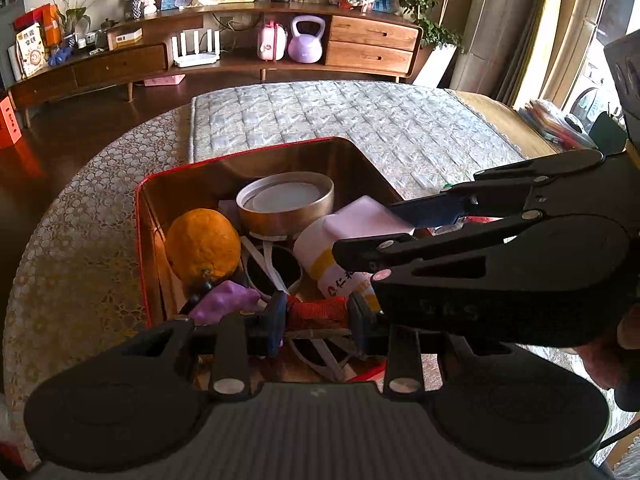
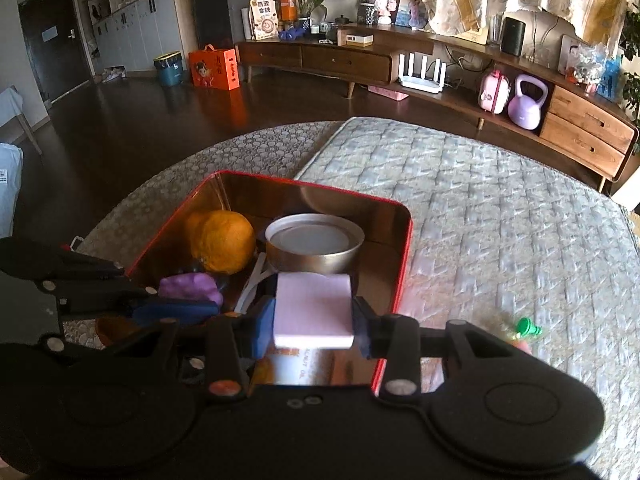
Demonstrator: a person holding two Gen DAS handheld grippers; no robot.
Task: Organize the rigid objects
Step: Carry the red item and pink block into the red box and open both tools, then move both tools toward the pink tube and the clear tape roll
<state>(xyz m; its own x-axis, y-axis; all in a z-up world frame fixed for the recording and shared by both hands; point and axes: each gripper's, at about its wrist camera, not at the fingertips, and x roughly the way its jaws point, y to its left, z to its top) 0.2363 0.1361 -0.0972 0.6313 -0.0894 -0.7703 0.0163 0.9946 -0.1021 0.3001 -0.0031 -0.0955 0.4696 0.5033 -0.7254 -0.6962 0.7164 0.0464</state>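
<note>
A round table (image 2: 500, 220) under a quilted cloth carries a red-rimmed tin (image 2: 404, 248) with a gold inside. In it lie an orange (image 2: 224, 246) at the left, a round metal lid (image 2: 314, 244) at the back, a purple lump (image 2: 190, 286) near the front — all close together. The right gripper (image 2: 314, 326) is clamped on a white bottle's cap (image 2: 314, 310), just over the tin's near edge. The left gripper (image 1: 318, 318) is closed narrow on a red-wound spool (image 1: 318, 312), low inside the tin, beside the bottle (image 1: 332, 252).
</note>
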